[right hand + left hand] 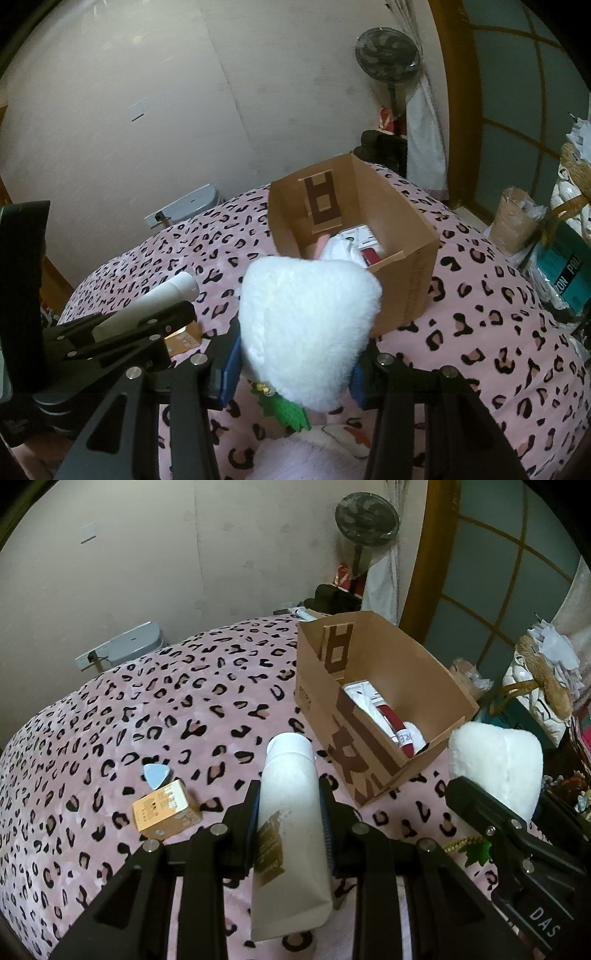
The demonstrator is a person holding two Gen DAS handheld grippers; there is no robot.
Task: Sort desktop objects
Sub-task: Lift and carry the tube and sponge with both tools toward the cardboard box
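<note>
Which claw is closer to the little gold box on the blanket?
Left. The left claw, holding the white tube, hangs right beside the gold box. The right claw, holding the fluffy white toy, is farther over, toward the cardboard box.

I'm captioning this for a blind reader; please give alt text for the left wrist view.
The left gripper clamps a white tube above a pink leopard-print blanket, facing an open cardboard box. A gold carton lies at left; the right gripper holds a white plush.
</note>
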